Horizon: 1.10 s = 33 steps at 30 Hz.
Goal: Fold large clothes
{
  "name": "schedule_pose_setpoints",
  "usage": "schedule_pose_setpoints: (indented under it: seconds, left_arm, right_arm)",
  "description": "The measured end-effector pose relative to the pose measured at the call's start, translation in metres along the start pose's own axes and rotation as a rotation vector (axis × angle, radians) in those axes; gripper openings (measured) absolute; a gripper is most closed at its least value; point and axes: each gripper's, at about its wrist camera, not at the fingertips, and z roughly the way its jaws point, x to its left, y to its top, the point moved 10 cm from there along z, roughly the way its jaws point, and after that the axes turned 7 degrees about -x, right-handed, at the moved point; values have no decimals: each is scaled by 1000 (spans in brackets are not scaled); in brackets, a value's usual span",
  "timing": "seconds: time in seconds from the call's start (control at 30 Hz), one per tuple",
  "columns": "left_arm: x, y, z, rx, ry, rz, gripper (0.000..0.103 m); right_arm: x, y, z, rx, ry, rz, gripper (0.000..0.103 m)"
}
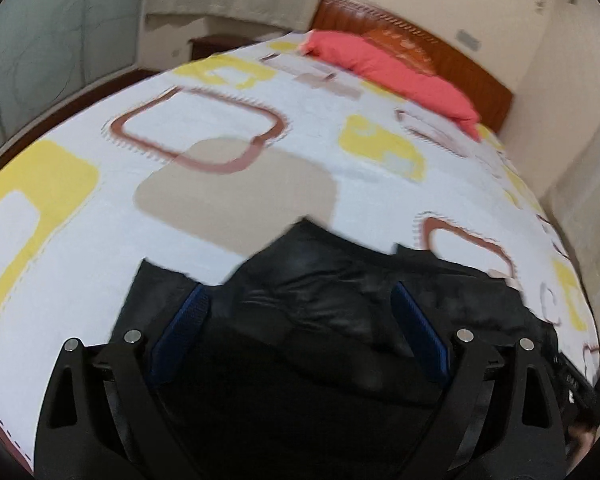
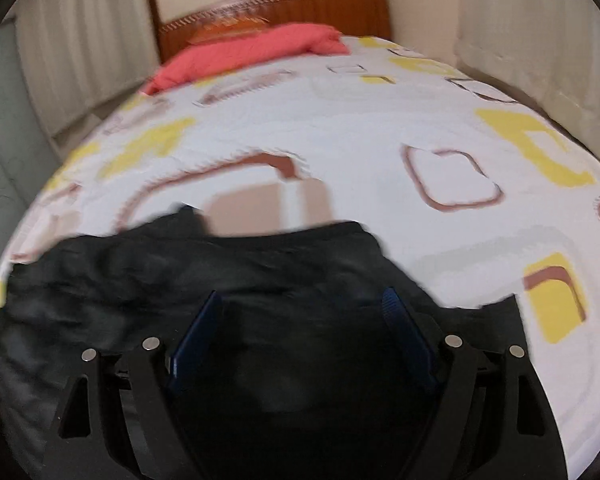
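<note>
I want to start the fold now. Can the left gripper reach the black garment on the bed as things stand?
Probably yes. The left gripper is open, and the black garment lies on the bedsheet right ahead of its fingers, with nothing between. The blur hides whether they touch.

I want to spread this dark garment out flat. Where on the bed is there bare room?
The patterned sheet lies bare between the black garment and the red pillow by the headboard, and to the garment's right. The near end is crowded: garment under the open left gripper and right gripper.
</note>
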Motion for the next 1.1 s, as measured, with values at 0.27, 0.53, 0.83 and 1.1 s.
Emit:
schedule_pose_setpoints:
  seconds: [0.27, 0.53, 0.83, 1.1]
  left_arm:
    - [3, -18, 32, 73, 75, 66, 99]
    - [45, -23, -56, -1, 4, -136, 99]
    - [126, -102, -142, 9, 70, -367, 99]
    - [124, -170, -172, 50, -50, -538, 99]
  right_arm:
    - [-3, -7, 11, 16, 3, 39, 82]
    - [-43, -17, -70, -69, 33, 154, 82]
    - [-117, -101, -144, -41, 25, 394, 82]
    - [-106, -165, -157, 29, 130, 566, 82]
